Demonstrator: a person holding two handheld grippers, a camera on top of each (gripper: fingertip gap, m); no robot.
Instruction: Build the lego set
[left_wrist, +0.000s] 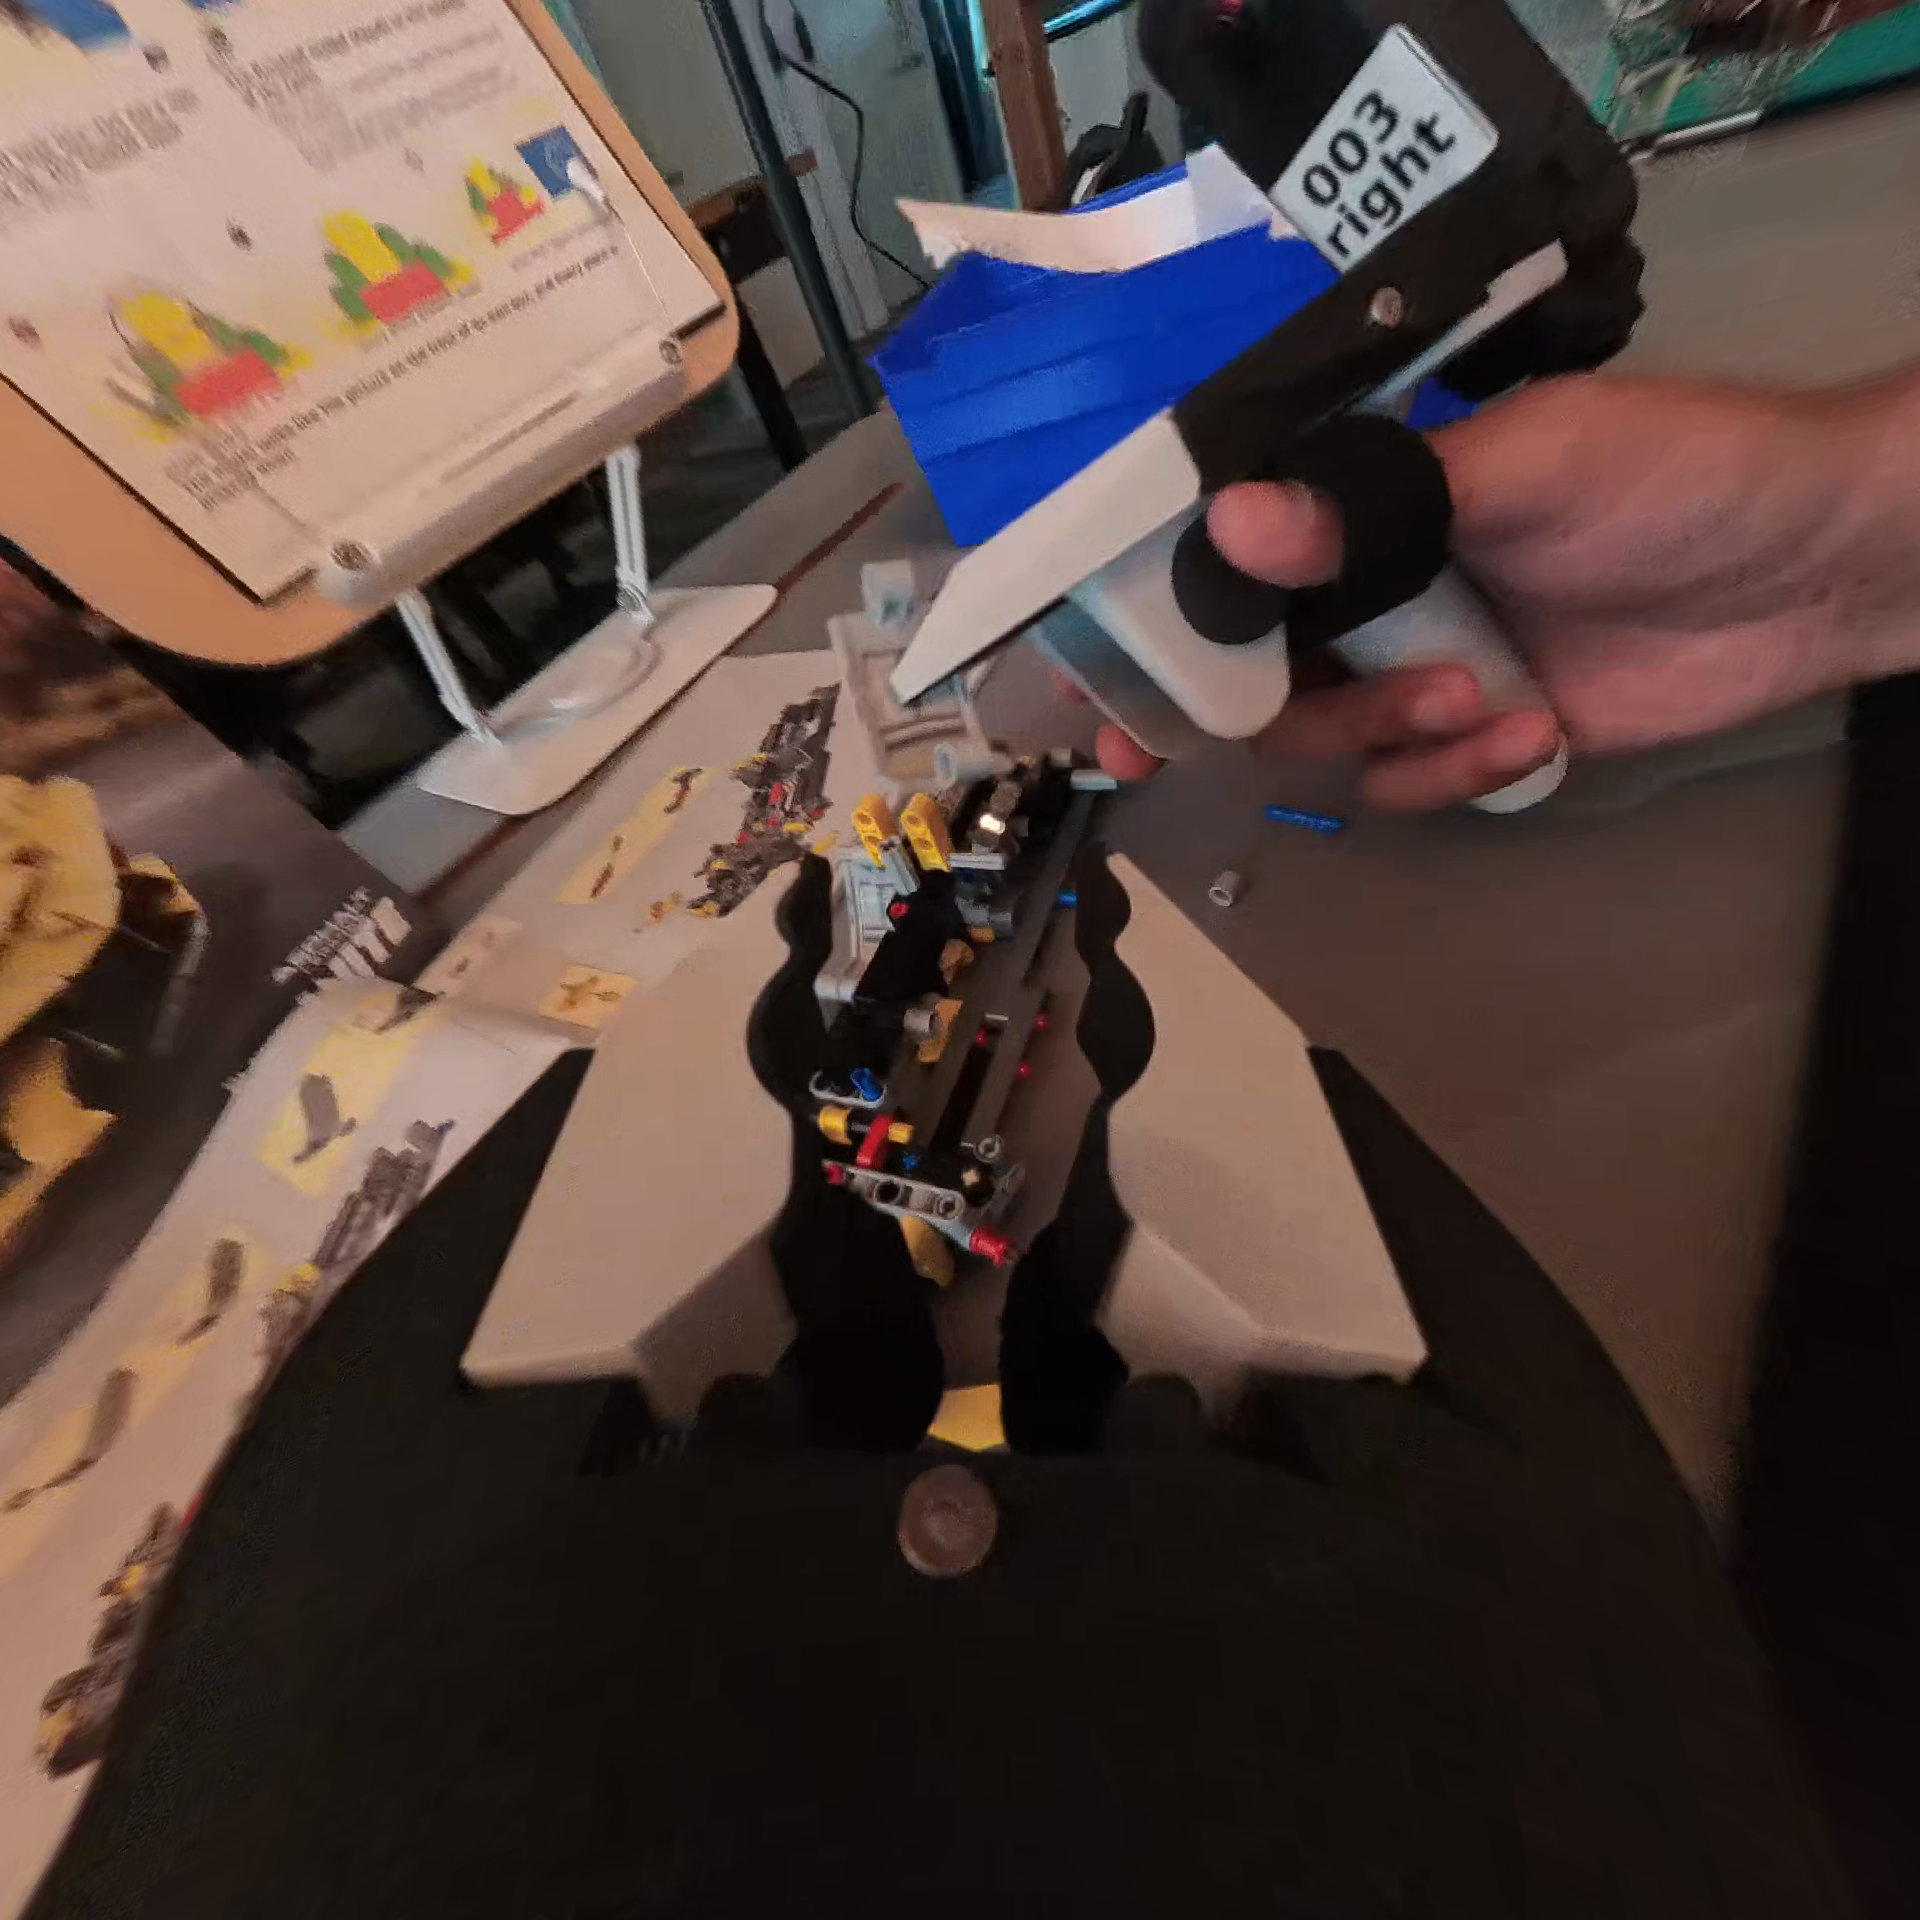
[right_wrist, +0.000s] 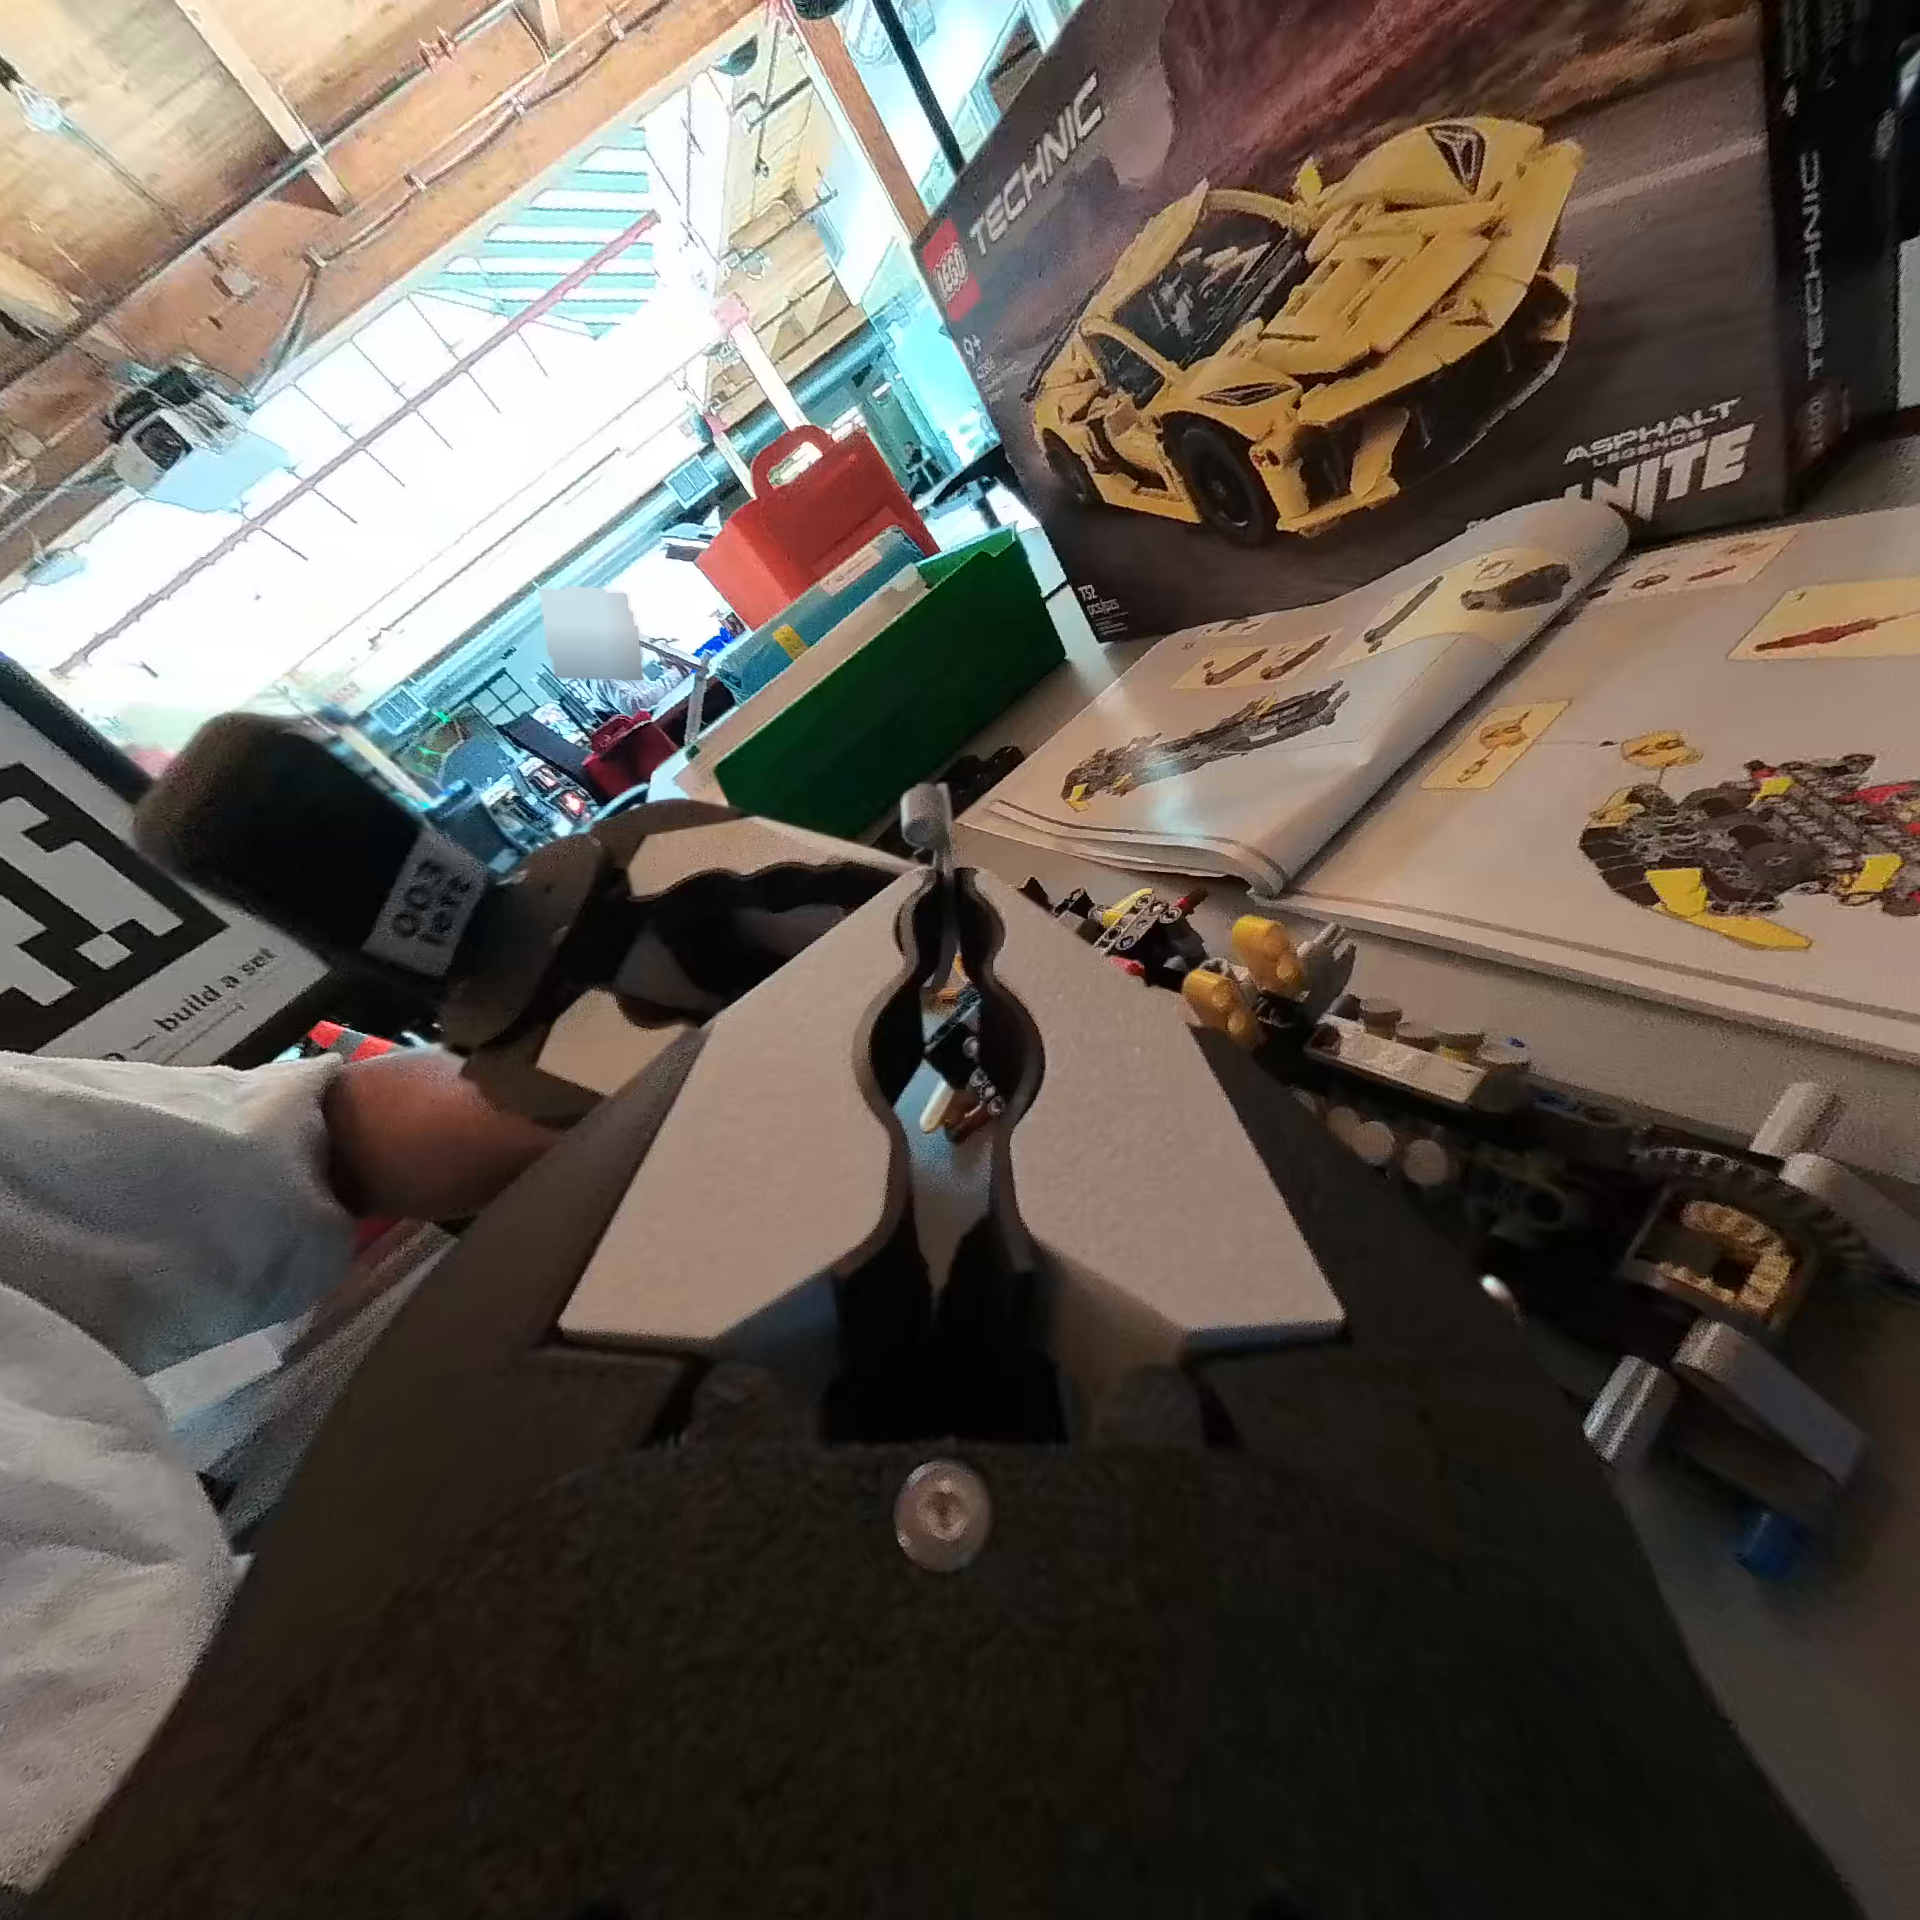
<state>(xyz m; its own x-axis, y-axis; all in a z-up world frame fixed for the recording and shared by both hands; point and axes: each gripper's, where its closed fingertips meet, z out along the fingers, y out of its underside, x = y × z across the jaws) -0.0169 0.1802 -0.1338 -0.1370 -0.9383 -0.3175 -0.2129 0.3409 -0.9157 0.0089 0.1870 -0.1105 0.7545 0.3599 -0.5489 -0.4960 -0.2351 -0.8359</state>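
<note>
My left gripper (left_wrist: 956, 904) is shut on a long black Lego Technic chassis (left_wrist: 935, 1049) with yellow, red and grey parts, and holds it above the table. The chassis also shows in the right wrist view (right_wrist: 1382, 1060), ending in a grey gear (right_wrist: 1725, 1247). My right gripper (right_wrist: 943, 894) is shut on a thin grey axle piece (right_wrist: 928, 821) that sticks up past its tips. In the left wrist view a hand holds the right gripper (left_wrist: 914, 681) just beyond the far end of the chassis. The left gripper (right_wrist: 790, 883) shows at the left of the right wrist view.
The open instruction booklet (right_wrist: 1455, 790) lies on the table, with the set's box (right_wrist: 1351, 312) behind it. A green bin (right_wrist: 883, 686) and a red bag (right_wrist: 821, 520) stand farther back. An instruction board on a stand (left_wrist: 343, 312), a blue bin (left_wrist: 1070, 353), a loose blue pin (left_wrist: 1304, 819) and a grey bush (left_wrist: 1226, 888) are nearby. Left tips to right tips: about 4 centimeters. The grey gear (right_wrist: 1725, 1247) lies around 12 centimeters away from my right fingertips.
</note>
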